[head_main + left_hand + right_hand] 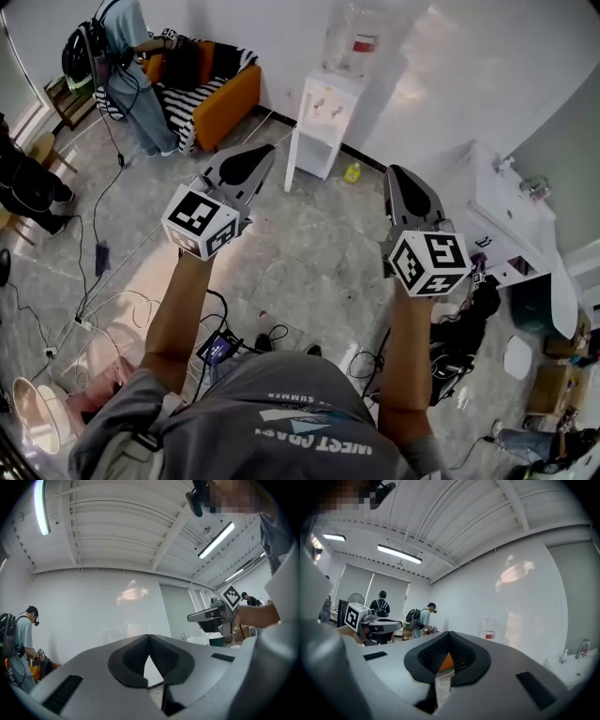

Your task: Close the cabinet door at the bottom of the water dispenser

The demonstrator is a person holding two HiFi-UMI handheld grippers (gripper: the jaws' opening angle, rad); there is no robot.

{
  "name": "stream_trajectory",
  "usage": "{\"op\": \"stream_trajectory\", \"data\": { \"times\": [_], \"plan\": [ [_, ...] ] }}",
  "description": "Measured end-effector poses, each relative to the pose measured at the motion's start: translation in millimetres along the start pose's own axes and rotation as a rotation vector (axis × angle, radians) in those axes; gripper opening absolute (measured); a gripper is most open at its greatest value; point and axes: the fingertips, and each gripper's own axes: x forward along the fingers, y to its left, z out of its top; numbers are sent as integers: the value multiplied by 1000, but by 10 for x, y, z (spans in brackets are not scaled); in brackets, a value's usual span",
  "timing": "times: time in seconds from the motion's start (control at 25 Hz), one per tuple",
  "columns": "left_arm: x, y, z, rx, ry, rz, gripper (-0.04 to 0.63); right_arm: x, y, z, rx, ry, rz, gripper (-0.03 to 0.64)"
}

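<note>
Ahead, the white floor-standing water dispenser (323,117) with a clear bottle (361,37) on top stood against the pale wall (281,28) at upper centre of the head view. Its bottom cabinet door (292,150) seemed swung outward at its left. The grey left gripper (269,150) and grey right gripper (395,171) hovered well short of it, mid-frame, each with jaws pressed together on nothing.

Door state unclear on water dispenser (323,122)

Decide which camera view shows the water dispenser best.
The head view: the water dispenser stands there whole, with its bottle on top. The right gripper view catches only the hazy bottle with its red label. The left gripper view shows nothing clear of it.
</note>
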Motion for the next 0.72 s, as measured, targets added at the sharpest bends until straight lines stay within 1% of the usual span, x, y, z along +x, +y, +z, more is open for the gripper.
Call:
{"op": "stream_trajectory", "data": {
  "times": [0.2,0.44,0.72],
  "plan": [
    [-30,94,-27,-13,-19,-1,15,29,71,-2,-15,9,-6,28],
    [58,142,-88,-12,-6,0,15,175,-37,-48,-5,12,0,28],
    [248,333,-200,8,34,56,15,526,-292,-109,29,-11,47,28]
  ]
}}
